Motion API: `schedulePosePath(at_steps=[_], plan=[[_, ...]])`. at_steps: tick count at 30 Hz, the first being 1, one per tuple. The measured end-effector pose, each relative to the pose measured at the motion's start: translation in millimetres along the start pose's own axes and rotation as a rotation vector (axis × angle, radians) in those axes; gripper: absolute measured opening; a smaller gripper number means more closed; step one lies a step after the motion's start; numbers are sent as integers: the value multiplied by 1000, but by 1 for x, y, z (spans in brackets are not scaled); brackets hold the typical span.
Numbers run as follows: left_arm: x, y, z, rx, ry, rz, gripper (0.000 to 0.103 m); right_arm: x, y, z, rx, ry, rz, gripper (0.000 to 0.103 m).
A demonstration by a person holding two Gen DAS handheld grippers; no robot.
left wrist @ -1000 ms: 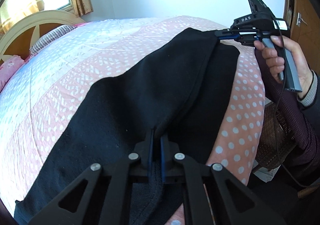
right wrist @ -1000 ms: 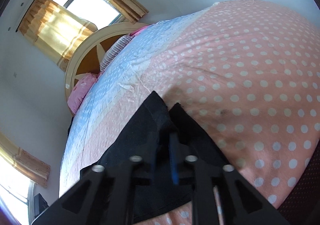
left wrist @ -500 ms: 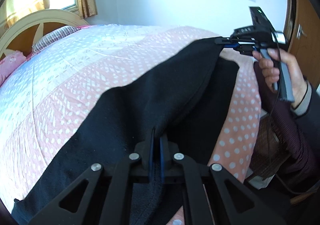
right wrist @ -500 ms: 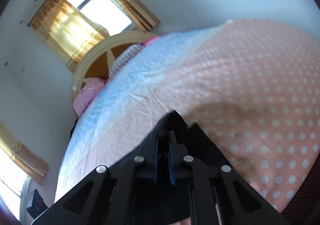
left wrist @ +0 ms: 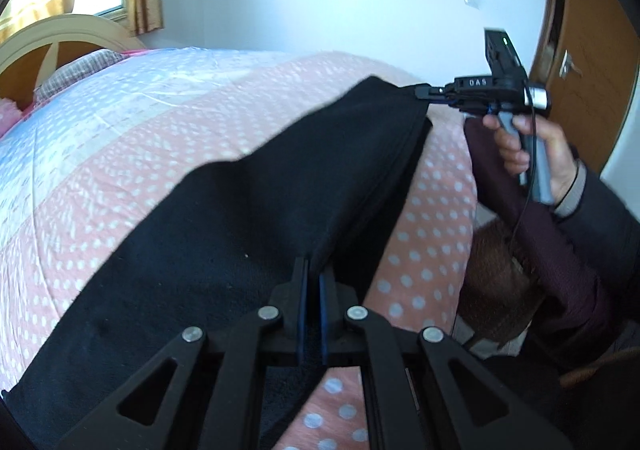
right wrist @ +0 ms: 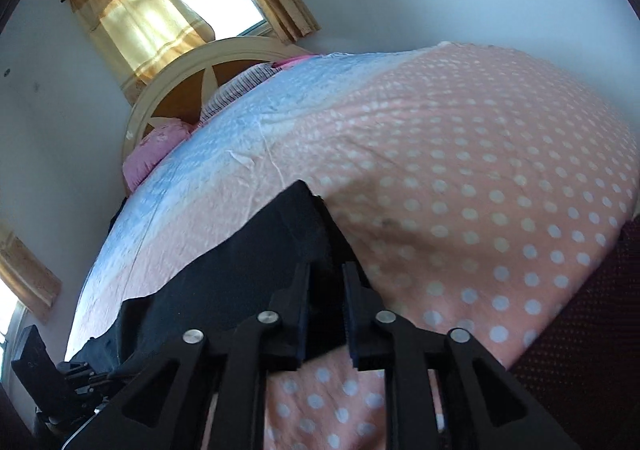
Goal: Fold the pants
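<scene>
Black pants (left wrist: 248, 218) lie across a pink dotted bedspread (left wrist: 120, 122), one leg folded over the other. My left gripper (left wrist: 312, 270) is shut on the pants' near edge and holds it just above the bed. My right gripper (right wrist: 326, 274) grips the far leg end; its jaws stand slightly apart with the black cloth (right wrist: 256, 262) between them. In the left wrist view the right gripper (left wrist: 430, 92) holds the pants' far tip, raised off the bed. In the right wrist view the left gripper (right wrist: 80, 378) shows at the lower left.
The bed's wooden headboard (right wrist: 192, 66) and pink pillow (right wrist: 152, 154) are at the far end. A wooden door (left wrist: 592, 50) stands at the right. A brown woven basket (left wrist: 496, 282) sits beside the bed edge, below the person's arm (left wrist: 560, 186).
Both grippers have lifted and carried the upper pant leg farther across the bed. The right gripper's jaws have parted slightly around the cloth.
</scene>
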State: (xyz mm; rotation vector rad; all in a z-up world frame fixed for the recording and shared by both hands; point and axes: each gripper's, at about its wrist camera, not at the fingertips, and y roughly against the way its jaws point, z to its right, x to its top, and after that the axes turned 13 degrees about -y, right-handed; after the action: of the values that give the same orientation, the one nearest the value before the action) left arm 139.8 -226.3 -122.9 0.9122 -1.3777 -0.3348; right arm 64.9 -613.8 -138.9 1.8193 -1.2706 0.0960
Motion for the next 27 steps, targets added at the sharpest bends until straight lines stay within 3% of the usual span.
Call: schedulePosePath(at_steps=[2, 5, 8, 9, 11, 16, 19, 21, 27], plan=[[-3, -2, 1, -5, 7, -7, 5, 2, 0, 12, -15, -41, 4, 47], [-3, -2, 0, -5, 16, -5, 5, 4, 2, 29, 28, -142, -34, 50], [-5, 1, 0, -3, 15, 1, 5, -2, -1, 30, 33, -146, -83, 50], [-5, 1, 0, -4, 16, 1, 5, -4, -3, 30, 36, -142, -93, 49], [-6, 0, 0, -7, 19, 2, 5, -8, -4, 22, 8, -110, -80, 25], [-6, 2, -2, -9, 27, 7, 5, -5, 2, 17, 1, -89, -43, 24], [-6, 1, -1, -11, 20, 4, 5, -7, -4, 16, -48, -53, -61, 12], [-7, -3, -1, -14, 21, -3, 5, -8, -6, 17, -69, -49, -57, 12], [-7, -7, 3, -6, 10, -11, 5, -1, 4, 22, -8, -86, -44, 15]])
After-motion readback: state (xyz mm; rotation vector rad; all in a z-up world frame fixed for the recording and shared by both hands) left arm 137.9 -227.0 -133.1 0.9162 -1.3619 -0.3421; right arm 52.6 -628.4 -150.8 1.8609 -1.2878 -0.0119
